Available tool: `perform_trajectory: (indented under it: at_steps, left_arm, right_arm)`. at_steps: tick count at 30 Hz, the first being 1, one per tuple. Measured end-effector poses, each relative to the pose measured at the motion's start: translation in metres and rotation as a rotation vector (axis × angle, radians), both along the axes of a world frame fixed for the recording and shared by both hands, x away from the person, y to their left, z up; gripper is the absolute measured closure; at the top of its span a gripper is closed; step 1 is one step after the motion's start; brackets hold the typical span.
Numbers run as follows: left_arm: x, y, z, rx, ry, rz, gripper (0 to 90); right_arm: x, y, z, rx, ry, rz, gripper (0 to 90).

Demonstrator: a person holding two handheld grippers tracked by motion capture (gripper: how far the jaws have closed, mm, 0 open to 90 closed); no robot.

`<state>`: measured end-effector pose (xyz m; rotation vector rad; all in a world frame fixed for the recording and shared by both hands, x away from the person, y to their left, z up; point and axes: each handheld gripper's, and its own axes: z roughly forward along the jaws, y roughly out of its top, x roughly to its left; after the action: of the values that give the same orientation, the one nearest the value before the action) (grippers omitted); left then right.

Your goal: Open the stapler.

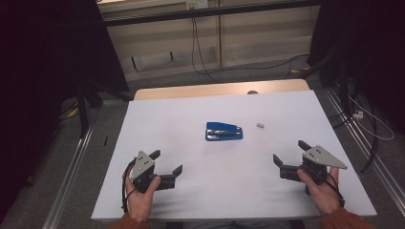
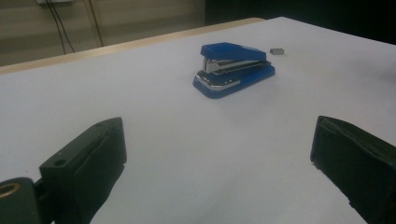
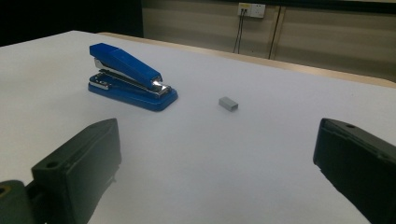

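Blue stapler [image 1: 224,131] lies closed mid-desk on the white desk [image 1: 191,191], flat on its base, well apart from both grippers. A small grey staple block [image 1: 260,125] sits just beside it on the right, not touching. Left hand-held gripper [image 1: 162,168] sits near the front-left of the desk with jaws spread wide, nothing between them; right hand-held gripper [image 1: 291,153] near the front-right, likewise wide open and empty. Both point inward toward the stapler. Handling, as a guess: the stapler looks like a stiff plastic shell over a metal mechanism, moderately heavy for its size, not fragile, with a glossy top that probably slips under hard pads. The top arm is hinged and sprung, so squeezing top to bottom would likely press it down or fire a staple. Better to take it across the two long sides, low on the base near the middle, where the walls are flat and parallel. The tapered nose end looks worse to pinch. In the left gripper view the stapler [image 2: 233,69] shows its chrome mouth facing the camera, in the right gripper view the stapler [image 3: 132,76] shows its long side. Staple block [image 3: 228,103] looks light, tiny, brittle, likely to crumble or skid if pinched hard; take it gently across the short width.
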<state>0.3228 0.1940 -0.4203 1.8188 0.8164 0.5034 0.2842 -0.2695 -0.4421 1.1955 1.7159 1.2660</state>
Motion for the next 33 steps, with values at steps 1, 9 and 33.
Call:
perform_trajectory:
  at_steps: [1, 9, 33]
  left_arm:
    - [0.0, 0.0, 0.0, 0.003, 0.001, -0.008, 3.9]
    - [0.002, -0.007, 0.0, 0.001, 0.009, -0.042, 4.7]
    - [0.019, -0.027, -0.004, 0.014, 0.026, -0.098, 6.6]
  right_arm:
    - [0.0, 0.001, 0.0, -0.009, -0.003, -0.005, 0.6]
    - [0.003, 0.008, 0.001, 0.017, 0.017, 0.029, 0.6]
    - [0.025, 0.042, 0.0, 0.007, -0.006, 0.111, 0.5]
